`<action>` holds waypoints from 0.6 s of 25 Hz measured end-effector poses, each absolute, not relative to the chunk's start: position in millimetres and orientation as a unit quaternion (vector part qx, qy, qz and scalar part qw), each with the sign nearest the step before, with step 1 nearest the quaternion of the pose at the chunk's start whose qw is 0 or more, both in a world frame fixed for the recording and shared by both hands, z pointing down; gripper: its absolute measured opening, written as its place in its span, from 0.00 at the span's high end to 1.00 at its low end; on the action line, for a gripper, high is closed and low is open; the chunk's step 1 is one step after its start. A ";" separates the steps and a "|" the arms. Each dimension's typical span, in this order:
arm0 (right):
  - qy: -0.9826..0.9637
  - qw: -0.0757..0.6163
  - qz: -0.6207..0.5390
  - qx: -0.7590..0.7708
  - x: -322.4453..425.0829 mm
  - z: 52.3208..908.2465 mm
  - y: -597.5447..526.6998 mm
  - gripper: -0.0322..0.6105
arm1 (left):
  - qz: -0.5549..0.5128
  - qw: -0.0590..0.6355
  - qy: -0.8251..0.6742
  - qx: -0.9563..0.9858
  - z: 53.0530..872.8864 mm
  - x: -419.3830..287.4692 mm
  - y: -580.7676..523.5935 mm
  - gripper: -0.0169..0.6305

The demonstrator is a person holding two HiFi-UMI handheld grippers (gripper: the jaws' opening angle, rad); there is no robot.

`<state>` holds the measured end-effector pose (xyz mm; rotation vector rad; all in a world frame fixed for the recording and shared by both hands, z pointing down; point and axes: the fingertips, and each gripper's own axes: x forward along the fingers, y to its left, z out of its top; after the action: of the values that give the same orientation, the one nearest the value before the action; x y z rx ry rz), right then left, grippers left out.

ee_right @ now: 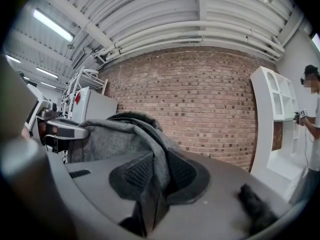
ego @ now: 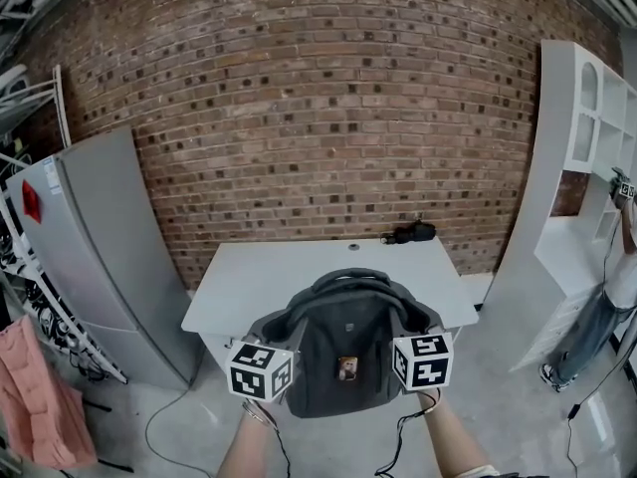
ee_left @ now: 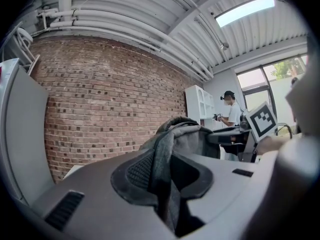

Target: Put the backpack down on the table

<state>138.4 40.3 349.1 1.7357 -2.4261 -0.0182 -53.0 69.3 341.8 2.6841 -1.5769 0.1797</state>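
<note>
A dark grey backpack [ego: 348, 352] hangs in the air between my two grippers, in front of the near edge of the white table [ego: 289, 277]. My left gripper [ego: 269, 342] is shut on the fabric of the backpack's left shoulder, and the grey cloth [ee_left: 162, 174] is pinched between its pads. On the other side, my right gripper [ego: 418, 335] is shut on the right shoulder, where a fold of grey fabric [ee_right: 152, 181] sits between its pads. The backpack's top handle [ego: 350, 277] arches up over the table edge.
A small black object [ego: 413, 232] lies at the table's far edge, against the brick wall. At the left stands a grey fridge [ego: 100, 247], at the right a white shelf unit [ego: 587, 147] with a person [ego: 607, 307] beside it. Cables [ego: 179, 416] trail across the floor.
</note>
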 end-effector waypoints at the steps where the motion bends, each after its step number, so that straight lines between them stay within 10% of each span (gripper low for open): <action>1: -0.811 0.078 -0.007 0.580 140.2 348.0 34.3 0.82 | 0.058 0.011 -0.506 0.860 340.7 -51.2 63.3 0.85; 15: -0.815 0.060 0.012 0.576 153.6 336.8 -24.0 0.82 | 0.058 0.003 -0.511 0.857 327.3 -37.9 6.8 0.85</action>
<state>153.6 -24.0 336.8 1.7440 -2.4668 0.0356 -37.9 6.8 327.3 2.6893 -1.6032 0.1830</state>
